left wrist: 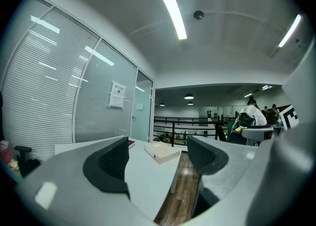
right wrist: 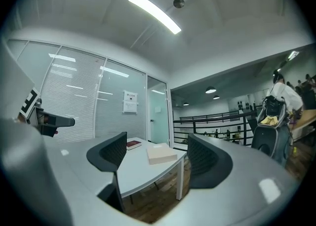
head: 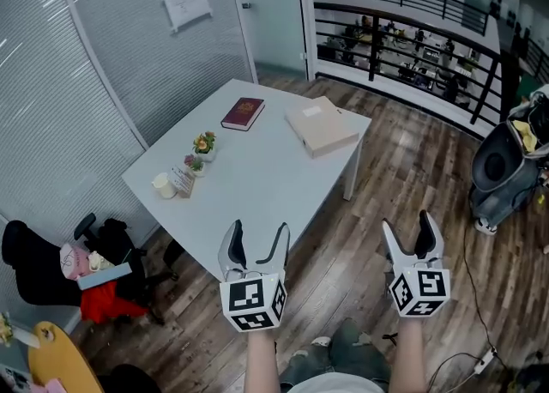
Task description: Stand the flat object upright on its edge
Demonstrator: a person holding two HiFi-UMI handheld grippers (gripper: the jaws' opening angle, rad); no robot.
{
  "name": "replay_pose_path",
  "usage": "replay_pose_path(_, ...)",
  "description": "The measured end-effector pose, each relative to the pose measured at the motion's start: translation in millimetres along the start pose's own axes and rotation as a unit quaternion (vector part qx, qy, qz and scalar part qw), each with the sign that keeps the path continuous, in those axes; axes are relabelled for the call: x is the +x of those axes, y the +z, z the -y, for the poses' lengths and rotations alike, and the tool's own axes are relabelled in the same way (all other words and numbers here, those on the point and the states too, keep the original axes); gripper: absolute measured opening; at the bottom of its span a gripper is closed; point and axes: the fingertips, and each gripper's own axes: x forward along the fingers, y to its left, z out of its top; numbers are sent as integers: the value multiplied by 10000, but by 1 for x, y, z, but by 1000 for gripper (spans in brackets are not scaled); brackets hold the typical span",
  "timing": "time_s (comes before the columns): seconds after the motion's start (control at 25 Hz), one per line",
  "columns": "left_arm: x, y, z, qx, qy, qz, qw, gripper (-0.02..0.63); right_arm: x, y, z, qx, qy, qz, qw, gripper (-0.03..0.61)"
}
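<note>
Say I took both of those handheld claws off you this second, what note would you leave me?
Left claw: open, empty, held by the near corner of the white table.
Right claw: open, empty, over the wooden floor beside the table.
Things: the red book and the beige box both lie flat at the table's far end, apart from each other.
Done: nothing; neither is touched.
Left: reach in, grip the flat object, tip it up onto its edge.

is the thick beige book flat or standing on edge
Flat: the thick beige book lies broad face down on the white table.
</note>
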Motion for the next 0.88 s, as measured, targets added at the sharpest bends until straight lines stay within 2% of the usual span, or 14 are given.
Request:
replay_pose_path(0.44, 56, -8, -6, -48, 191, -62, 9998, 362, 59, -10, 20, -21, 62, -126, 9999, 402)
replay_pose_path(0.88, 165, 3, 12, -57, 426, -121, 9990, 362, 172, -7, 71, -25, 384, -262, 9989, 402)
